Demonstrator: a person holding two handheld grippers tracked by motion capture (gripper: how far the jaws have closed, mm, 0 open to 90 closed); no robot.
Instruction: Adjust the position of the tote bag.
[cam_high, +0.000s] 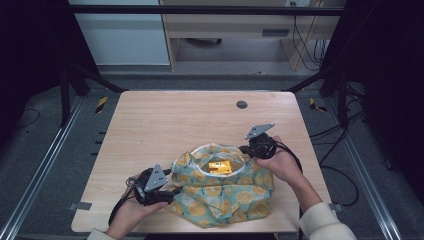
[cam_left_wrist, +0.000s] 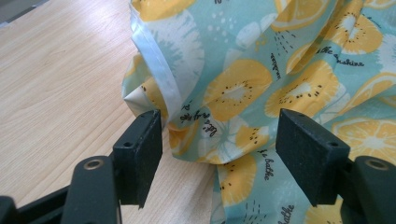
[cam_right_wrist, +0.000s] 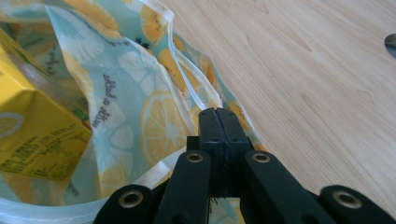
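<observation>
Writing on the fruit-print bag (cam_left_wrist: 261, 70) reads "the sunshine" and "bathe" in dark script. The bag lies on the near half of the table (cam_high: 150, 125), its mouth open, with a yellow carton (cam_right_wrist: 32, 135) inside whose small print is unreadable. The left gripper (cam_left_wrist: 219, 154) stands spread around a fold of cloth. The right gripper (cam_right_wrist: 218, 135) is pressed together at the bag's rim.
</observation>
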